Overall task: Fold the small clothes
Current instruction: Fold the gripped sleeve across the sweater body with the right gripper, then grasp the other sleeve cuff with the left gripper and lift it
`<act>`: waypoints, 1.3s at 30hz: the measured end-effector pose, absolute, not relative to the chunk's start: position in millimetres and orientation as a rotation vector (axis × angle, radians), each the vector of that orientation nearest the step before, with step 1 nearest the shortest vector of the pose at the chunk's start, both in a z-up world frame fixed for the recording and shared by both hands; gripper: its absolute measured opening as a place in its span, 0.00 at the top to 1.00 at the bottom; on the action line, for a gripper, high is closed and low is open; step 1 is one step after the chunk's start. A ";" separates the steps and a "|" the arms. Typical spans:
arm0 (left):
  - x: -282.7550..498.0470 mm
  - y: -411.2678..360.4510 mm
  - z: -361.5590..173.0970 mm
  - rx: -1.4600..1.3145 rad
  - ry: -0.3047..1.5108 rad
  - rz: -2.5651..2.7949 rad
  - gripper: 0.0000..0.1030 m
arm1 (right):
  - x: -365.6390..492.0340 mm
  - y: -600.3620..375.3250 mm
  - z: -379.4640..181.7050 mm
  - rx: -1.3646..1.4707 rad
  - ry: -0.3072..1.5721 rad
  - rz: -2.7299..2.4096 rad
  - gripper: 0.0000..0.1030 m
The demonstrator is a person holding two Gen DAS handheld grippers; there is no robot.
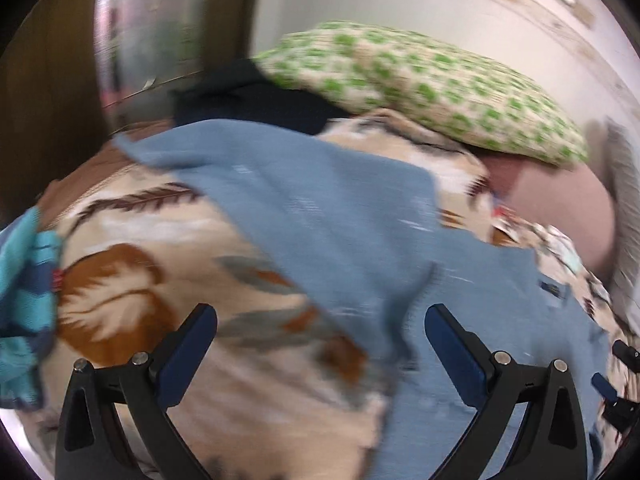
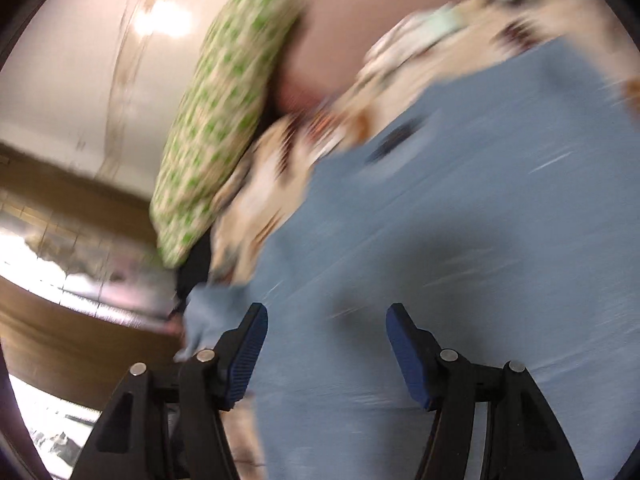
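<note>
The surface is a bed, covered with one cream blanket (image 1: pixel 132 264) printed with brown and grey feather and leaf shapes. Behind it stands a pale glossy wall (image 1: pixel 400 4), and to the left of it, in the left wrist view, a brown wooden panel (image 1: pixel 48 92) with a shiny reflecting surface beside it. Both views are blurred.

On the bed I count one pillow with a green dot pattern on a cream cover (image 1: pixel 420 80), lying at the far side near the wall. One dark navy cloth (image 1: pixel 256 100) lies just beside the pillow, partly under its edge. One pink rounded cushion or bedding piece (image 1: pixel 560 208) is at the right, below the pillow. At the left edge there is one turquoise and dark blue striped cloth (image 1: pixel 24 304).

The task's thing is one light blue knitted garment (image 1: pixel 320 216). It lies spread on the blanket, across the middle of the bed. It has a small dark label (image 2: pixel 396 140) near one edge.

There are two tongs. The left tongs (image 1: pixel 320 320) stand wide open above the garment's edge and hold nothing. The right tongs (image 2: pixel 326 316) are also open, over the blue garment, and their blue pads (image 2: pixel 404 344) grip nothing.
</note>
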State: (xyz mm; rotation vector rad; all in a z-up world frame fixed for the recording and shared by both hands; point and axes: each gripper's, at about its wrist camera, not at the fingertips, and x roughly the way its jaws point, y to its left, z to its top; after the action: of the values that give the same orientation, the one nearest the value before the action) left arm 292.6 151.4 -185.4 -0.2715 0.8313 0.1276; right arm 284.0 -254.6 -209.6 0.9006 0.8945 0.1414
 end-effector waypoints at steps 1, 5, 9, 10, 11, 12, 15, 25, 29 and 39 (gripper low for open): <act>295.4 140.3 -185.9 -0.260 0.829 0.099 0.00 | 276.6 -276.2 -207.5 0.901 0.873 0.107 0.36; 308.5 100.5 -193.0 -0.213 0.857 0.021 0.01 | 265.3 -357.1 -212.3 0.986 0.805 0.025 0.37; 323.6 65.1 -214.3 -0.119 0.929 0.002 0.01 | 291.3 -387.2 -231.3 1.002 0.866 -0.028 0.37; 327.7 54.1 -221.7 -0.079 0.954 -0.017 0.01 | 298.2 -387.4 -235.2 0.959 0.891 -0.050 0.37; 329.9 47.7 -227.2 -0.051 0.972 -0.031 0.01 | 305.4 -388.4 -238.4 0.888 0.924 -0.103 0.37; 331.6 41.5 -230.9 -0.031 0.987 -0.046 0.01 | 308.9 -391.2 -241.8 0.846 0.945 -0.152 0.37; 336.7 18.8 -239.0 0.066 1.002 -0.037 0.01 | 305.9 -416.7 -254.6 0.824 0.975 -0.230 0.75; 326.8 50.6 -200.5 -0.108 0.924 0.003 0.01 | 267.2 -400.6 -218.4 0.763 0.893 -0.015 0.75; 308.8 100.2 -180.3 -0.174 0.840 0.121 0.01 | 224.1 -351.5 -213.8 0.715 0.893 0.184 0.75; 310.9 294.9 -169.8 -0.428 0.874 0.445 0.01 | 210.0 -291.8 -264.8 0.632 1.057 0.366 0.75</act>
State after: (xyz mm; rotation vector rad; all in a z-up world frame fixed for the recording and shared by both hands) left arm 310.9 294.9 -169.8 -0.4276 0.8739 0.4447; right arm 210.0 -291.8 -264.8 0.6318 1.0571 0.3661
